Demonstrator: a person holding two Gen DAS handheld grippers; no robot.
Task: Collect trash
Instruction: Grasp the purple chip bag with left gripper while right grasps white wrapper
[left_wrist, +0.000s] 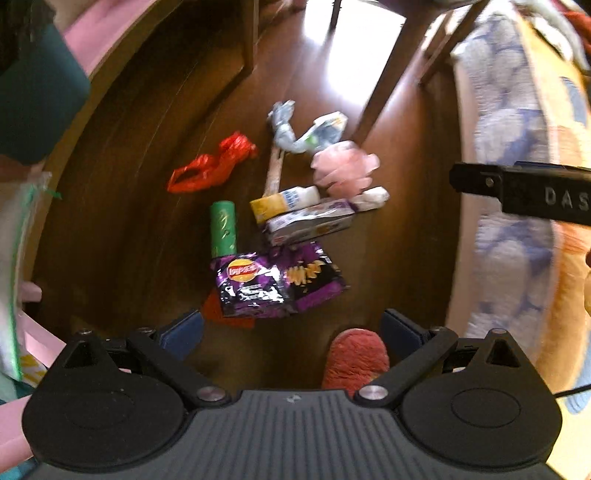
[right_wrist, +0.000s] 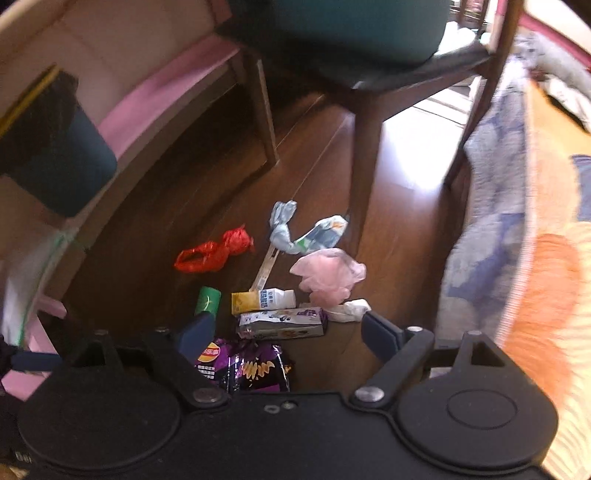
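A scatter of litter lies on the dark wooden floor (left_wrist: 122, 206) between a chair and a quilted bed edge. Going left to right: a crumpled red plastic bag (left_wrist: 212, 164), thin and limp, best pinched at a bunched fold; a green cardboard tube (left_wrist: 222, 232), light but stiff and likely to roll, so take it across its middle; a purple crinkled crisp packet (left_wrist: 273, 284), slippery foil, best gripped by an edge; a small white bottle with a yellow label (left_wrist: 282, 203) lying on a flat printed carton (left_wrist: 310, 223), both rigid and light; then a soft pink plastic wad (left_wrist: 343, 168). The left tool (left_wrist: 291, 326) hangs above the crisp packet, fingers apart and empty. The right tool (right_wrist: 288, 328) has wide fingers, drawing in slightly, nothing between them.
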